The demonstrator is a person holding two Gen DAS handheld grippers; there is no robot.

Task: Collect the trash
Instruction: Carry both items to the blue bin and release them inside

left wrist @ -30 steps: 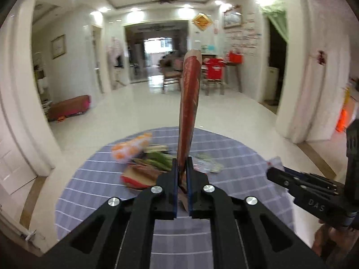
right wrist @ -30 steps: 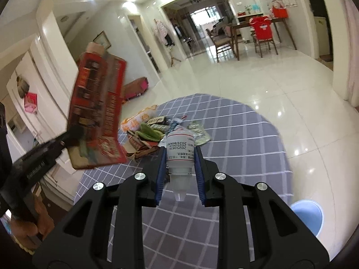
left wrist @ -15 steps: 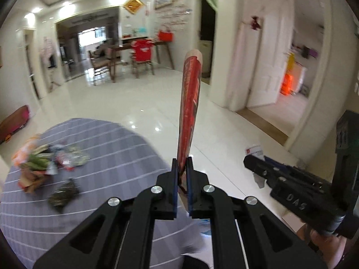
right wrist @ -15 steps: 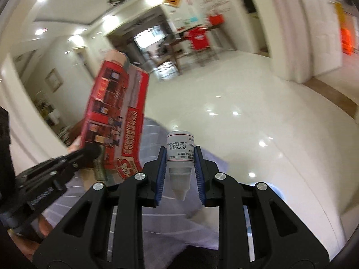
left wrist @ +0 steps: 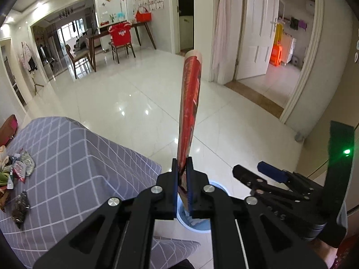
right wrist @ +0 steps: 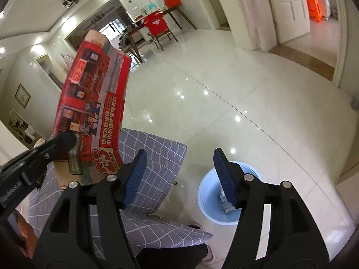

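The flattened red box is showing printed cardboard with a slight sheen. The floor is gleaming as glossy tile. The checked tablecloth is looking like matt cloth. The blue bin is appearing as smooth plastic. The right gripper is showing 2 ribbed blue pads on matt black plastic.

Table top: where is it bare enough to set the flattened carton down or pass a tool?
The checked cloth is bare from its floor-side edge inward to the wrapper pile. The pile and a dark packet crowd the far left. The left tool holds the red carton; the right tool is open above the blue bin.
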